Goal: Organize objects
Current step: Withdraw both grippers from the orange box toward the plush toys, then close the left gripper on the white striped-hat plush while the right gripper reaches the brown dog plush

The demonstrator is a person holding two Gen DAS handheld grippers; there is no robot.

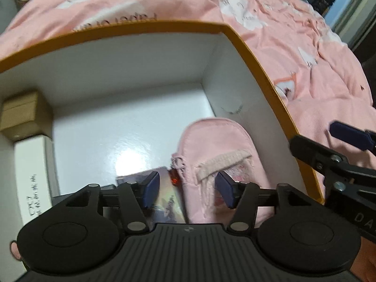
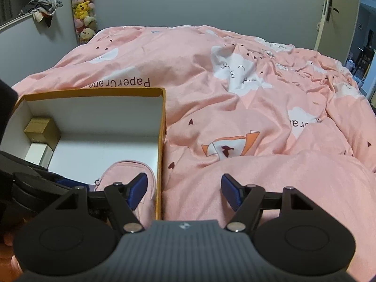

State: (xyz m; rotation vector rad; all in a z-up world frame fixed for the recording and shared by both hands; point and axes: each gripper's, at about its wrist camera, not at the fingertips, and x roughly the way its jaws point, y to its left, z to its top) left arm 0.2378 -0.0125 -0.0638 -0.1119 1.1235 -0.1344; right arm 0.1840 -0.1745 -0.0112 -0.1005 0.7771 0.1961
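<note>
Pouch (image 1: 221, 145), pink fabric with a zipper pull, lies inside my orange-rimmed box (image 1: 256, 54) against its right wall, beside one glossy card (image 1: 164, 202). One brown carton (image 1: 20, 115) and one white carton (image 1: 30, 176) occupy the left side. Bedspread (image 2: 235, 94) surrounds the box. Left tongs (image 1: 186, 191) gape above the pouch; right tongs (image 2: 184, 189) gape, empty.

One open box (image 1: 258, 54) with an orange rim and white inside sits on one pink printed duvet (image 2: 235, 94). Inside it lie four things: one small brown carton (image 1: 21, 115), one white carton (image 1: 33, 176) just beside it, one pink pouch (image 1: 216, 145) by the right wall, and one glossy card (image 1: 164, 202) next to the pouch. Two grippers are in view, left gripper (image 1: 188, 190) and right gripper (image 2: 184, 190)
</note>
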